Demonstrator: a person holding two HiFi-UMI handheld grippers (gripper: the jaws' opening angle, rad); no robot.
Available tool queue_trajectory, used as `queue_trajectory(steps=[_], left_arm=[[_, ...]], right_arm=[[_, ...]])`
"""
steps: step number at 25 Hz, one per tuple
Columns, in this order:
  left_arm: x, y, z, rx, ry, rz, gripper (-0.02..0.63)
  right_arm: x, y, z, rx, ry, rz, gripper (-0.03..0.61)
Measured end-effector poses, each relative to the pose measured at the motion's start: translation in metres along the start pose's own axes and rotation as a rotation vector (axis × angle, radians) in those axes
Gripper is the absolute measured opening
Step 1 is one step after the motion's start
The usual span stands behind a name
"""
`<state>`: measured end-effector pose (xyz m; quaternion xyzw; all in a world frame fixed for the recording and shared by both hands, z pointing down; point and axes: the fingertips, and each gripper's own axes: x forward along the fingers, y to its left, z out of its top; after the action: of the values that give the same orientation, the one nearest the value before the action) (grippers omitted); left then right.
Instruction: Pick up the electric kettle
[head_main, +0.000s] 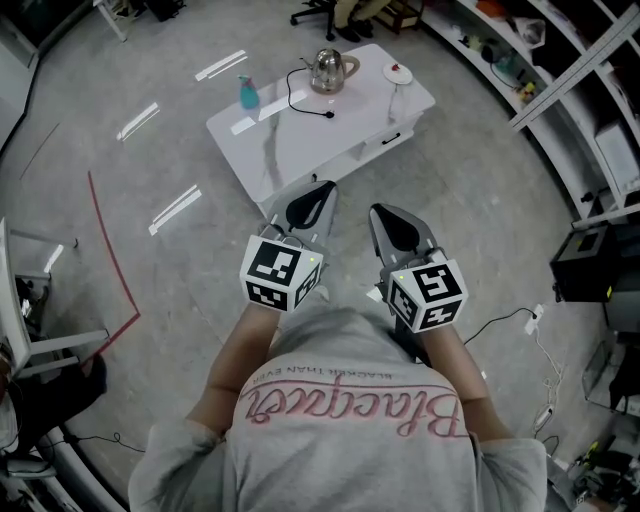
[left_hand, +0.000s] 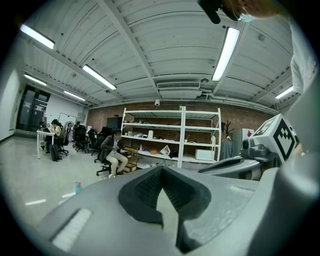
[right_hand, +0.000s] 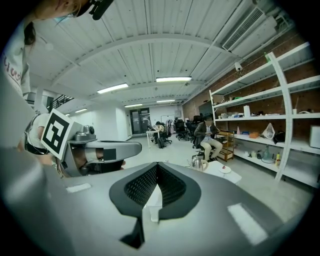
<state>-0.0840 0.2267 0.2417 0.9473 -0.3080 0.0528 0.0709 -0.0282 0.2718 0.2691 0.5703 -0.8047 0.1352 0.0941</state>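
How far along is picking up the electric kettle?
Nothing done yet: the electric kettle sits on the white table, untouched. The left gripper and right gripper are shut, empty and short of the table. Left: reach, grip, lift.

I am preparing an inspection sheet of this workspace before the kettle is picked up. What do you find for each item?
surface: white table, mostly bare, standing ahead of the person.
job's things: electric kettle upright near the table's far edge, untouched.
clutter: blue spray bottle at the table's left end; small white dish at its right end.
grippers: left gripper and right gripper both shut, empty, short of the table.
cables: black cord runs from the kettle over the tabletop; cable with white plug on the floor, right.
surroundings: shelves at right; red line on the floor, left.
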Motion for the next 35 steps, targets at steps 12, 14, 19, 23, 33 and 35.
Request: queue_trajectory(steps=[12, 14, 19, 23, 33, 35], left_arm=[[0.057, 0.033, -0.007, -0.03, 0.049, -0.006, 0.006], [0.073, 0.055, -0.008, -0.034, 0.064, 0.008, 0.006], [0.118, 0.094, -0.012, -0.049, 0.092, 0.058, 0.006], [0.16, 0.119, 0.001, -0.048, 0.077, 0.09, 0.006], [0.263, 0.146, 0.021, -0.146, 0.058, 0.129, 0.006], [0.275, 0.155, 0.022, -0.189, 0.049, 0.149, 0.006]], right_arm=[[0.047, -0.051, -0.002, 0.079, 0.053, -0.017, 0.021], [0.072, -0.062, 0.005, 0.086, 0.057, -0.009, 0.02], [0.123, -0.101, 0.017, 0.111, 0.066, 0.026, 0.02], [0.156, -0.135, 0.033, 0.132, 0.058, 0.056, 0.02], [0.219, -0.219, 0.071, 0.156, 0.062, 0.171, 0.021], [0.231, -0.234, 0.081, 0.174, 0.047, 0.18, 0.02]])
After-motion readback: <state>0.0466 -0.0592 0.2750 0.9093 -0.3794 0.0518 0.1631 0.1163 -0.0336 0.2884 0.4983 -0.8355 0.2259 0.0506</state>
